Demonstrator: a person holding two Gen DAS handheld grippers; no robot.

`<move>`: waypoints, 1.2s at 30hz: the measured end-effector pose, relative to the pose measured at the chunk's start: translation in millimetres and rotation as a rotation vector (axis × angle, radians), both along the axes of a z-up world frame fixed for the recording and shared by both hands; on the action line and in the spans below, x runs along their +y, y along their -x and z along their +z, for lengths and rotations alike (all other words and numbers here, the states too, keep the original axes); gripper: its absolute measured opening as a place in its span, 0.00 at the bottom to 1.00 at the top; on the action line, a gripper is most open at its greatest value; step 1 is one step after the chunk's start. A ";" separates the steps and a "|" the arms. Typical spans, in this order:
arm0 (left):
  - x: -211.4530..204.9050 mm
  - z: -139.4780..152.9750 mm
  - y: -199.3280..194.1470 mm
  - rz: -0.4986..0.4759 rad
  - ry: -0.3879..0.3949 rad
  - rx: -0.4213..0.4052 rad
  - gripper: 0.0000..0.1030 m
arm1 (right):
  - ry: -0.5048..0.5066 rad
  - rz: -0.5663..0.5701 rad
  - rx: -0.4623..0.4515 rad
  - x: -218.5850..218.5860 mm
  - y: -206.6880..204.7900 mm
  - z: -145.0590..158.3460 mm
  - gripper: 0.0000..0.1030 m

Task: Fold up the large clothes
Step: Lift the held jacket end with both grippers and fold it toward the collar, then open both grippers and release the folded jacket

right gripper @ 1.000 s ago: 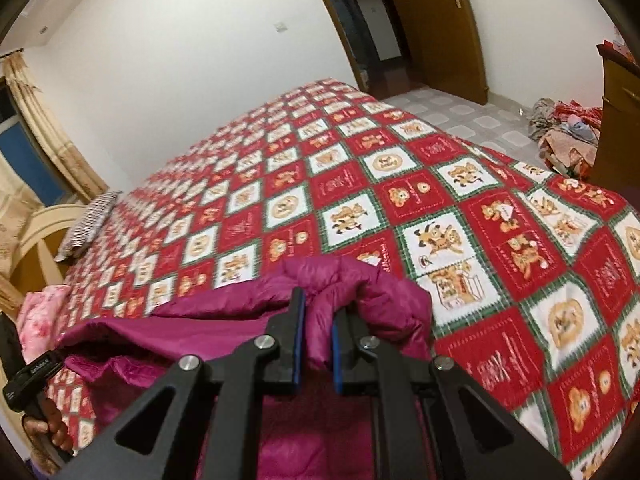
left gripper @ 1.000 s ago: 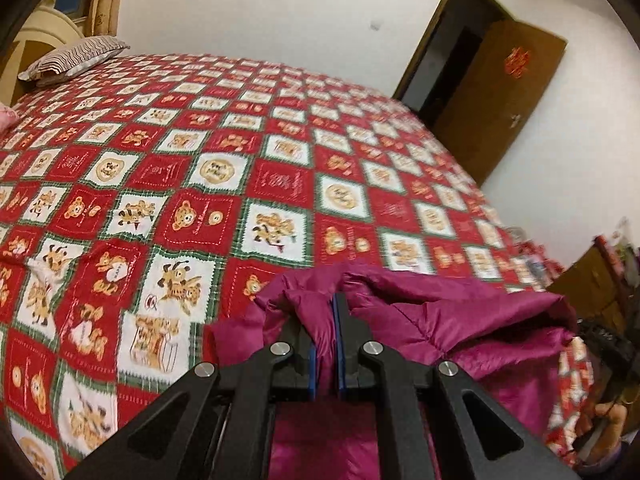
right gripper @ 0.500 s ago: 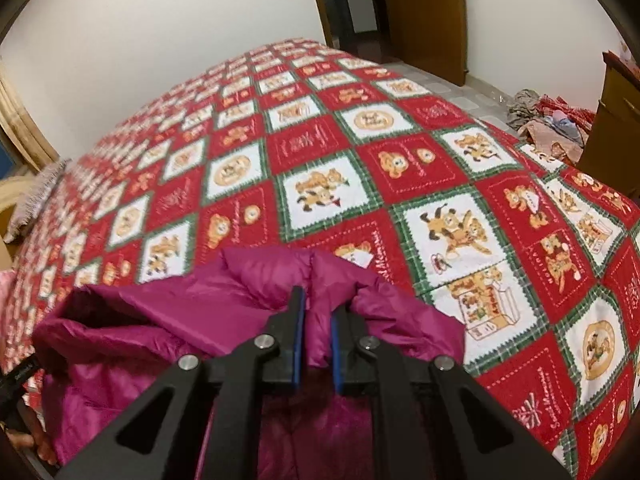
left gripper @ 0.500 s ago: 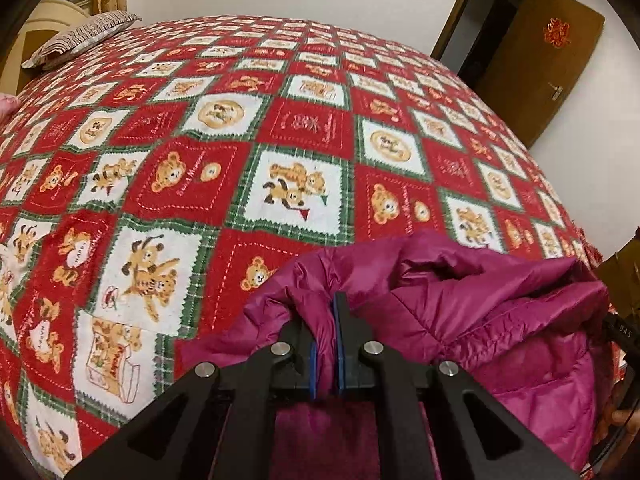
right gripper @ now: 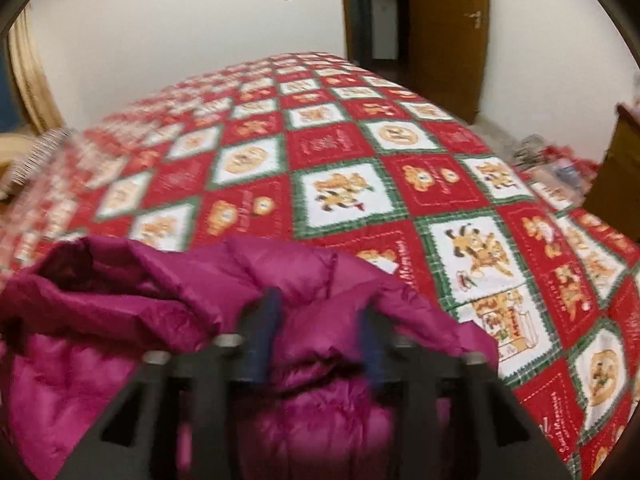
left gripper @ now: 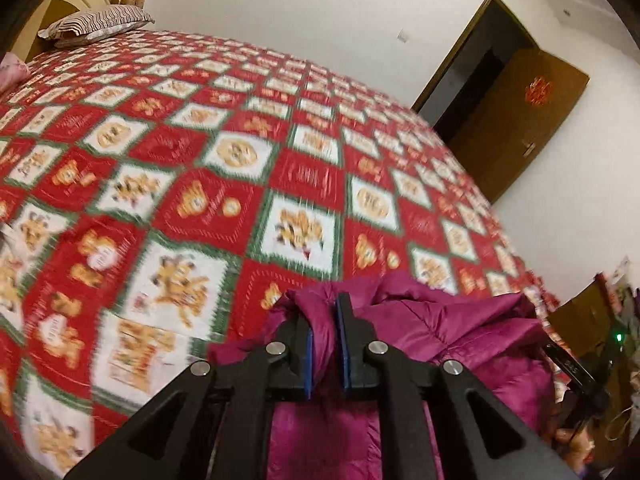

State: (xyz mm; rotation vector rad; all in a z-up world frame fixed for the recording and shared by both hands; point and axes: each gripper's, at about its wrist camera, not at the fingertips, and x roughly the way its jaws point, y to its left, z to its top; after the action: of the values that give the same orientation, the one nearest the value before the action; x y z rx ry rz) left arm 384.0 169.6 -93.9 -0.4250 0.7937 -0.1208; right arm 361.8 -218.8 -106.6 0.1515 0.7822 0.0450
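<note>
A magenta puffer jacket (left gripper: 460, 332) lies bunched at the near edge of a bed with a red, white and green bear-print bedspread (left gripper: 200, 160). My left gripper (left gripper: 324, 320) pinches a fold of the jacket between its blue pads, and its jaws are starting to open. In the right wrist view the jacket (right gripper: 160, 280) spreads to the left. My right gripper (right gripper: 320, 320) is opening, with its pads wide apart. A puffy fold sits loosely between them, untouched by the pads. The bedspread (right gripper: 360, 140) stretches away beyond it.
A striped pillow (left gripper: 100, 24) lies at the headboard end, far left. A brown door (left gripper: 520, 120) stands open beside a dark doorway. Right of the bed, a heap of clothes (right gripper: 552, 156) lies on the floor near a wooden cabinet (right gripper: 616, 176).
The right jaws have spread apart and let go of the jacket fold. The left pads stand slightly wider on their fold. Both views have shifted and now look blurred.
</note>
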 end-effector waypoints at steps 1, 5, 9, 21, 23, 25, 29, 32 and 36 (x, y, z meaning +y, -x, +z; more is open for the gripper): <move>2.5 8.1 2.0 0.002 -0.007 0.001 0.13 | -0.028 -0.009 -0.041 -5.6 8.8 10.2 0.67; -6.8 31.3 5.4 0.006 -0.075 -0.016 0.20 | -0.030 -0.046 -0.192 -19.8 44.8 55.5 0.82; -24.2 36.2 0.5 -0.034 -0.118 -0.029 0.50 | 0.030 0.035 -0.162 -0.5 48.3 73.0 0.61; -90.1 45.1 -21.0 -0.047 -0.265 -0.077 0.57 | 0.194 0.155 -0.012 86.6 -20.5 19.4 0.40; -108.4 27.0 -31.6 -0.065 -0.306 -0.057 0.57 | 0.247 0.123 0.016 87.4 -30.6 0.5 0.36; -117.0 6.0 -42.1 -0.056 -0.330 -0.019 0.57 | 0.251 0.107 0.039 81.0 -33.0 -14.3 0.36; -106.0 -37.6 -54.6 -0.007 -0.298 0.071 0.57 | 0.246 0.110 0.064 67.3 -31.3 -34.9 0.36; -96.4 -46.1 -50.4 0.009 -0.222 0.043 0.57 | 0.265 0.116 0.044 68.4 -28.9 -39.3 0.36; -104.3 -57.7 -46.6 0.029 -0.261 0.008 0.57 | 0.266 0.100 0.031 70.9 -30.1 -42.1 0.36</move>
State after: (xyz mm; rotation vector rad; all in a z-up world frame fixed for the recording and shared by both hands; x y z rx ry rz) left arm 430.6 65.2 -151.5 -0.1904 0.7986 0.0117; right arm 391.9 -147.9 -148.8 -0.1398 0.8188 0.0330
